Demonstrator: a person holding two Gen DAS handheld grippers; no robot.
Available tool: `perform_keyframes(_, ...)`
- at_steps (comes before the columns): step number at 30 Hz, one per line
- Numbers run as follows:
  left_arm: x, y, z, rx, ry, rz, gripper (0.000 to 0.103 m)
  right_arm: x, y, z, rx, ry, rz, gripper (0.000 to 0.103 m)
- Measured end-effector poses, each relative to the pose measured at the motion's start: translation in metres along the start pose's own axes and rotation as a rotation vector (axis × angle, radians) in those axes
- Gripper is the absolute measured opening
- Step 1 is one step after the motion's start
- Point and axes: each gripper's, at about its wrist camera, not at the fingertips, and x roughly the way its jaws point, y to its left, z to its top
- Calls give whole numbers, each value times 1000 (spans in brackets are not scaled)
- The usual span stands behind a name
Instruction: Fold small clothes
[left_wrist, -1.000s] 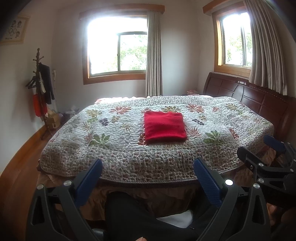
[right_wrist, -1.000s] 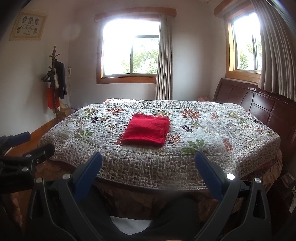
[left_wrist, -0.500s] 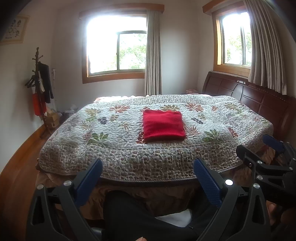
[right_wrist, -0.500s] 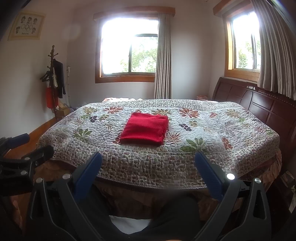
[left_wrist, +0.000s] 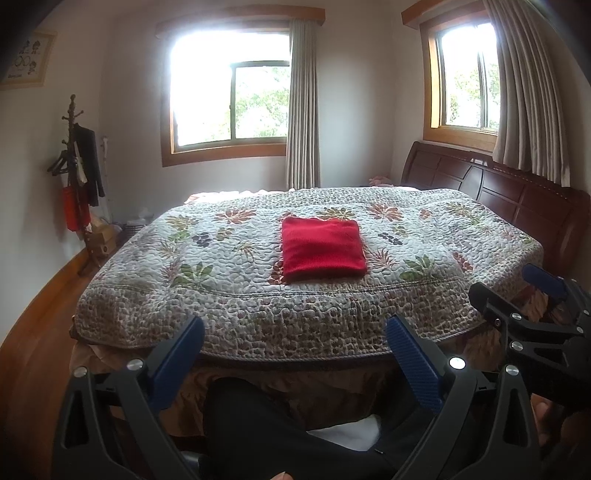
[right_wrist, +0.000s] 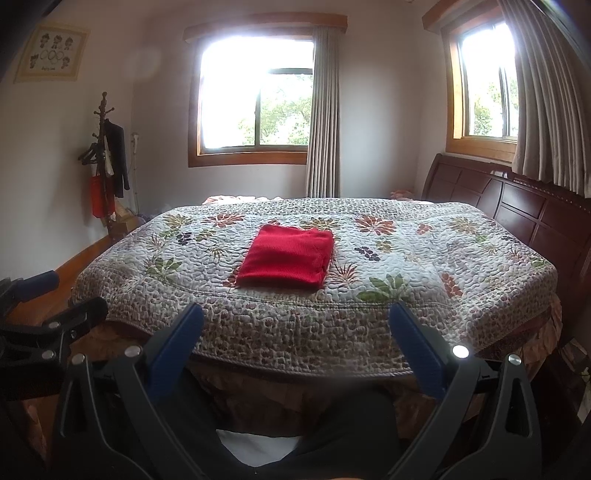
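The red garment (left_wrist: 323, 248) lies as a neat, flat rectangle on the floral quilt (left_wrist: 221, 266), near the quilt's front edge and roughly midway across it. The left gripper (left_wrist: 295, 354) and the right gripper (right_wrist: 295, 347) both hang below that front edge, well apart from the cloth, each with its fingers spread wide and holding nothing. The fold looks finished, so the sensible step is a check: corners square, layers stacked evenly, no loose flap. Any correction should approach low over the quilt and pinch only the top layer, lest the stack slide.
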Motion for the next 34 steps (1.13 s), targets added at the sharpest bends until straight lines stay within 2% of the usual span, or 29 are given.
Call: perform_keyframes(34, 1, -6, 2, 18, 3, -5, 99, -2, -2, 1, 23, -9, -19, 100)
